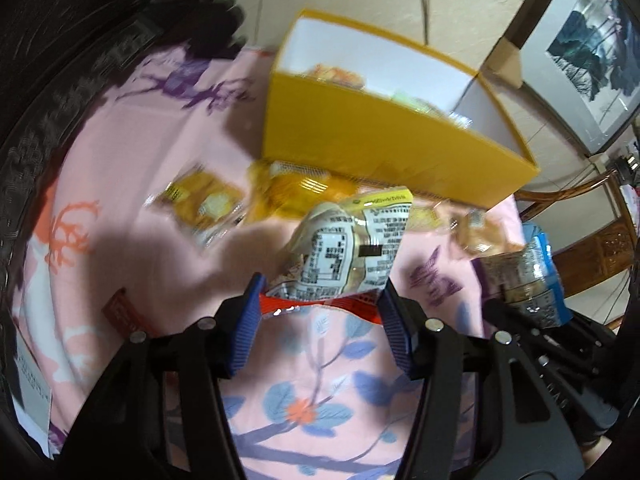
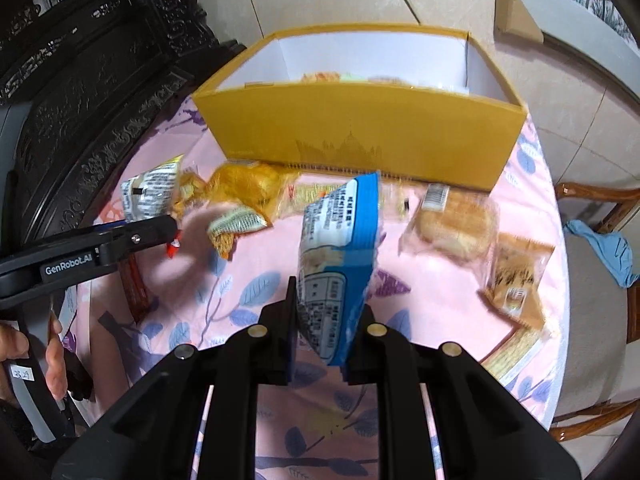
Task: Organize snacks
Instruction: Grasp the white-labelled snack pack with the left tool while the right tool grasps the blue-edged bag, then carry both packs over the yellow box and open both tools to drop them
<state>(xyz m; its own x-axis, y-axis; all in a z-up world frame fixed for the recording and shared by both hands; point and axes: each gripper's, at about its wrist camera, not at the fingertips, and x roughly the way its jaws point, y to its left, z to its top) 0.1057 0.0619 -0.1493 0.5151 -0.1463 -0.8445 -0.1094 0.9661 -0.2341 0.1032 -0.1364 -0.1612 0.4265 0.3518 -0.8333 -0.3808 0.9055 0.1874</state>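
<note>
A: Centrally, in the left wrist view, the left gripper (image 1: 320, 300) has its blue pads clamped on the red-edged end of a white-and-yellow snack packet (image 1: 348, 248). The packet's long axis runs from the pads up toward the yellow box (image 1: 384, 148) at upper centre.

B: And in the right wrist view, the right gripper (image 2: 326, 320) has its fingers pressed on the lower end of a blue-edged snack bag (image 2: 340, 248). The bag stands on end, its long axis pointing up the frame toward the box's near wall.

A: Which details belong to one view only?

B: Only the right wrist view shows a round bun packet (image 2: 456, 220) and a brown wafer packet (image 2: 516, 280) at right on the floral tablecloth (image 2: 440, 300), a blue cloth (image 2: 608, 248) on a chair, and a hand (image 2: 52, 352) at lower left holding the other gripper.

A: The left wrist view alone shows a framed picture (image 1: 592, 48) at upper right. Both views show snacks inside the box, though blurred.
</note>
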